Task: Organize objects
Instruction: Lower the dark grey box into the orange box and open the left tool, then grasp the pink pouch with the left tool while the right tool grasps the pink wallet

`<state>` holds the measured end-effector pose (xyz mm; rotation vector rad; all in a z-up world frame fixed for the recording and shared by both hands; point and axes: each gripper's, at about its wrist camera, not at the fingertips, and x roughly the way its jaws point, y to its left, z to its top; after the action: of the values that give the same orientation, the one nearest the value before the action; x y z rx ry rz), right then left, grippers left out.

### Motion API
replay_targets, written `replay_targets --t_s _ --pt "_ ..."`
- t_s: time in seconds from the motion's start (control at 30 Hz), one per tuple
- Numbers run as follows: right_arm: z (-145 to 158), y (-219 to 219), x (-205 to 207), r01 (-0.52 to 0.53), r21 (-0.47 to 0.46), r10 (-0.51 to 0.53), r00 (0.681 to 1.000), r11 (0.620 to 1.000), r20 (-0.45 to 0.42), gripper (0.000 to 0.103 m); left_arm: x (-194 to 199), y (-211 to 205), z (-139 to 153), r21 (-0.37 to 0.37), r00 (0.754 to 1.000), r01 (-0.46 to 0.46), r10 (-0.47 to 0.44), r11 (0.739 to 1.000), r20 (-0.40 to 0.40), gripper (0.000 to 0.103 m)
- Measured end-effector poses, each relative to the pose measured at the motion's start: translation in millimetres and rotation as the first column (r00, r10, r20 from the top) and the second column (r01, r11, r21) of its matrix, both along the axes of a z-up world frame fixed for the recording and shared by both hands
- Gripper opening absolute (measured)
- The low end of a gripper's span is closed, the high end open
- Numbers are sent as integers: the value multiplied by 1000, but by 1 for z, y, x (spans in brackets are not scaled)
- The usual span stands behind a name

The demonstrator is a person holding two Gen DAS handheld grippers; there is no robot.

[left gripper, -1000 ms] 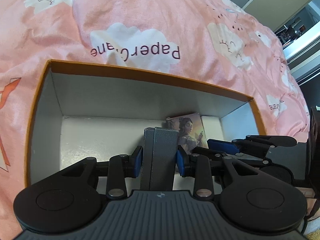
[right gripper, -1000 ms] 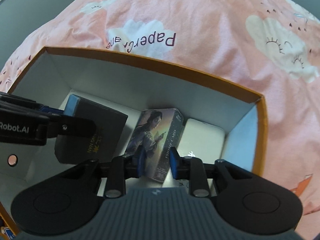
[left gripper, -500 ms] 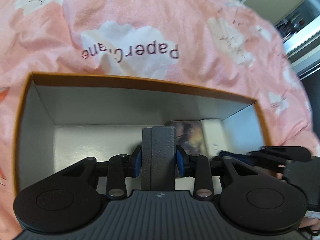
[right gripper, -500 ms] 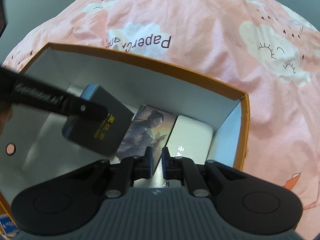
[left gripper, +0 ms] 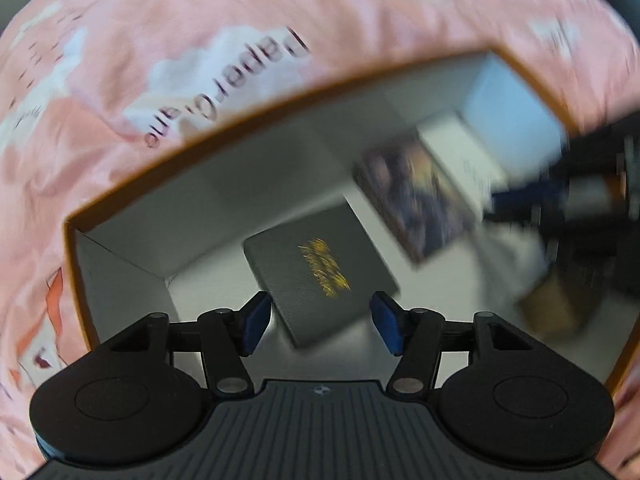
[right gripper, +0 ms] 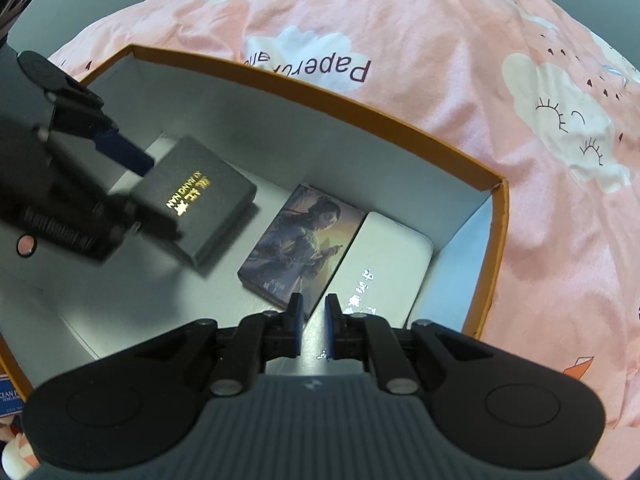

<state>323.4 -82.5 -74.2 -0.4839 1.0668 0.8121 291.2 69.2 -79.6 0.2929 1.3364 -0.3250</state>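
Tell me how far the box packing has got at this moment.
Three items lie in the orange-rimmed box: white case, illustrated box and dark box. The left gripper has just been opening, nothing pinched; right gripper shut, empty. Remaining items aren't visible.

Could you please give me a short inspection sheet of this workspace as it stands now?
Surface: pink cloud-print blanket.
Job's things: orange-rimmed box holds a dark box with gold lettering, a picture box and a white box, the last two side by side.
Clutter: nothing seen.
Grippers: left claw just opened, dark box no longer gripped; right claw shut, empty.
Cables: nothing seen.
Surroundings: blurred, cannot tell.
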Motion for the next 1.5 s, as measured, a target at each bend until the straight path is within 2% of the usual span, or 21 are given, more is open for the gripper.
replay_targets --t_s 0.1,0.17,0.23,0.33,0.47,0.57,0.67,0.77,1.1,1.23,1.37,1.5 --pt "-2 2 -2 -41 -11 41 999 999 -1 19 -10 -7 -11 90 996 85 -83 992 -28 68" --pt "-4 5 -5 -85 -24 85 996 996 6 30 -15 -11 -18 149 992 125 -123 981 -24 67" --pt "-6 9 -7 -124 -43 125 992 991 18 32 -16 -14 -23 171 989 147 -148 974 -8 64" --pt "-10 14 -9 -161 -83 165 986 983 36 34 -12 -13 -23 140 990 138 -141 980 8 58" --pt "-15 21 -12 -185 -145 197 977 972 78 46 -10 -17 -20 129 981 176 -185 976 61 49" --pt "-17 27 -15 -205 -179 226 969 962 103 48 -9 -21 -20 123 978 187 -197 975 74 46" --pt "-20 32 -16 -210 -216 241 962 954 129 51 -9 -25 -23 134 974 197 -209 971 85 45" --pt "-23 36 -14 -217 -225 247 962 950 115 49 -9 -27 -25 140 974 194 -207 971 89 45" --pt "-23 34 -16 -216 -192 240 964 957 115 48 -11 -25 -27 134 983 142 -156 981 96 48" --pt "-6 23 -21 -179 -132 194 974 975 115 46 -19 -17 -13 105 989 95 -106 990 105 48" --pt "31 -2 -31 -94 17 90 986 995 143 47 -46 -8 25 34 975 47 -53 998 216 48" --pt "69 -33 -48 -26 163 1 989 986 150 47 -76 -20 73 -74 948 17 8 997 317 48"
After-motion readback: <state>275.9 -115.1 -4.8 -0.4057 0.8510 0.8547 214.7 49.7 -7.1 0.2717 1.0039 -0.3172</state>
